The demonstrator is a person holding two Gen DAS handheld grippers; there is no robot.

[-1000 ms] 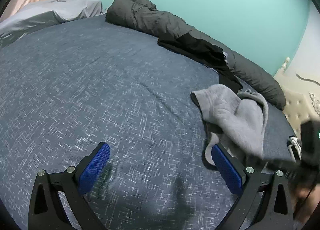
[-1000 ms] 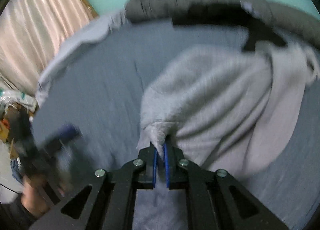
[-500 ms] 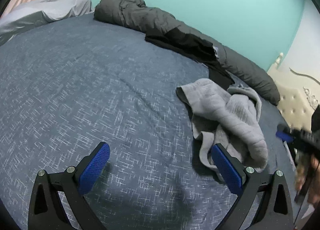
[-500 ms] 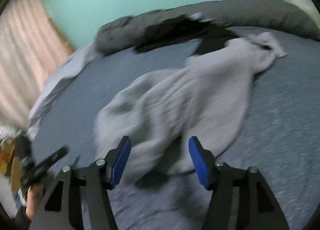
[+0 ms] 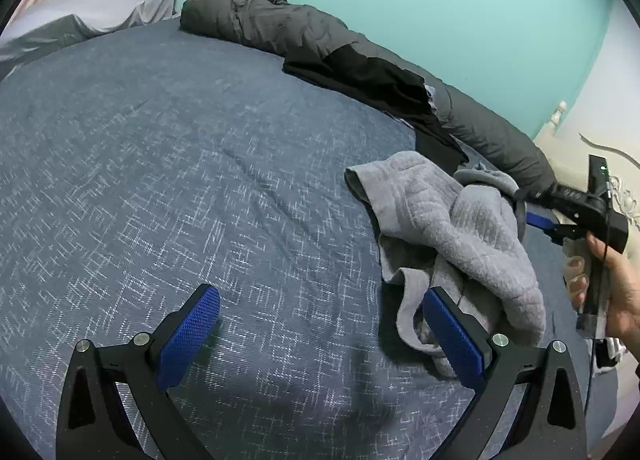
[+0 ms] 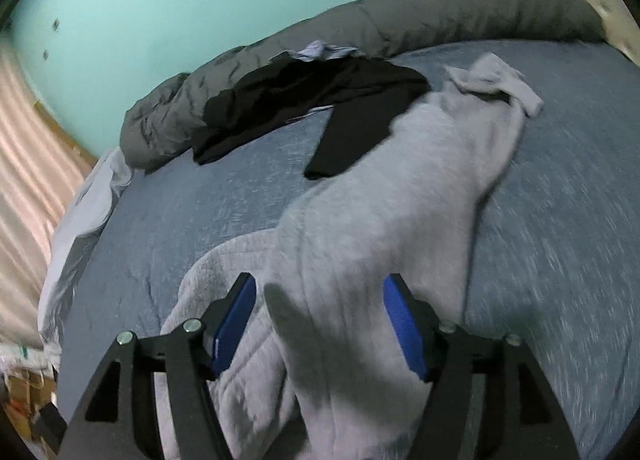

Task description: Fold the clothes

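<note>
A light grey fleece garment (image 5: 452, 228) lies crumpled on the blue bed sheet (image 5: 160, 140). My left gripper (image 5: 320, 300) is open above the sheet, its right pad just beside the garment's near edge, with nothing between the pads. In the right wrist view the same garment (image 6: 400, 188) stretches away from me, one end reaching toward the far side. My right gripper (image 6: 320, 288) is open over its near end, with fabric lying between the pads but not pinched. In the left wrist view a hand (image 5: 616, 284) holds the right gripper (image 5: 536, 216) at the garment's far side.
A black garment (image 5: 360, 72) lies against a rolled dark grey duvet (image 5: 256, 16) along the bed's far edge, by the teal wall. A pale grey pillow (image 5: 80, 16) is at the back left. A cream headboard (image 5: 600, 164) stands right. Curtains (image 6: 24, 140) hang at the left.
My right gripper went from shut on a corner of the grey garment to open and swung along it. The garment dropped into a heap. My left gripper shifted a little toward it.
</note>
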